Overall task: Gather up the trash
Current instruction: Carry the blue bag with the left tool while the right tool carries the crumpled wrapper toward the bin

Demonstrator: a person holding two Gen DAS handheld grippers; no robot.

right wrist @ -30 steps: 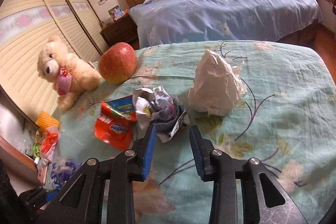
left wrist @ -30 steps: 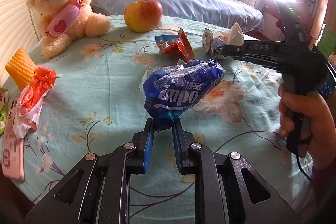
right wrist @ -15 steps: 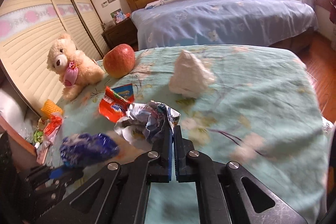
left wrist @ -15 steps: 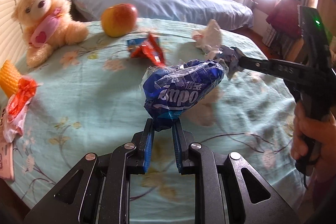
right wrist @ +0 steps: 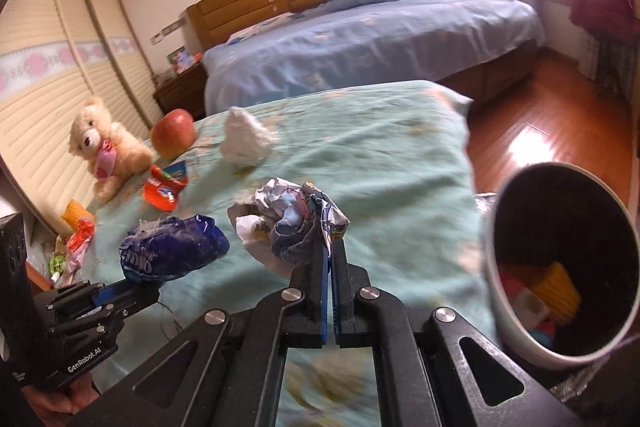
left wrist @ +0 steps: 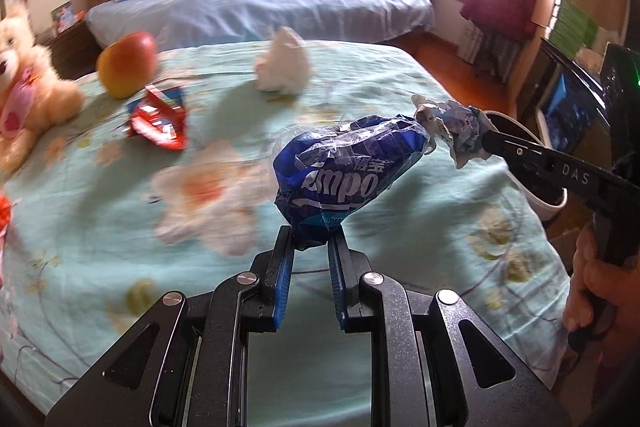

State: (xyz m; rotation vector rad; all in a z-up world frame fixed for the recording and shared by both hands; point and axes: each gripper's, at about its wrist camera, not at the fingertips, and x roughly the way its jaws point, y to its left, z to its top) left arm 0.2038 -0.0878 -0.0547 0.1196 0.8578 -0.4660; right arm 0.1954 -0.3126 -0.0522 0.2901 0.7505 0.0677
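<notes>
Blue wrapper (left wrist: 344, 175) pinched in my left gripper (left wrist: 310, 247), crumpled paper wad (right wrist: 288, 223) clamped in my fully closed right gripper (right wrist: 326, 247), both held over the tablecloth (right wrist: 400, 155) near the bin (right wrist: 496, 267), presumably for dropping in.

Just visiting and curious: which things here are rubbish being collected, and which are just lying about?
Rubbish job: blue wrapper in the left tongs, crumpled paper in the right tongs, red wrapper, white tissue, bin.

Lying about: teddy bear, apple.
</notes>
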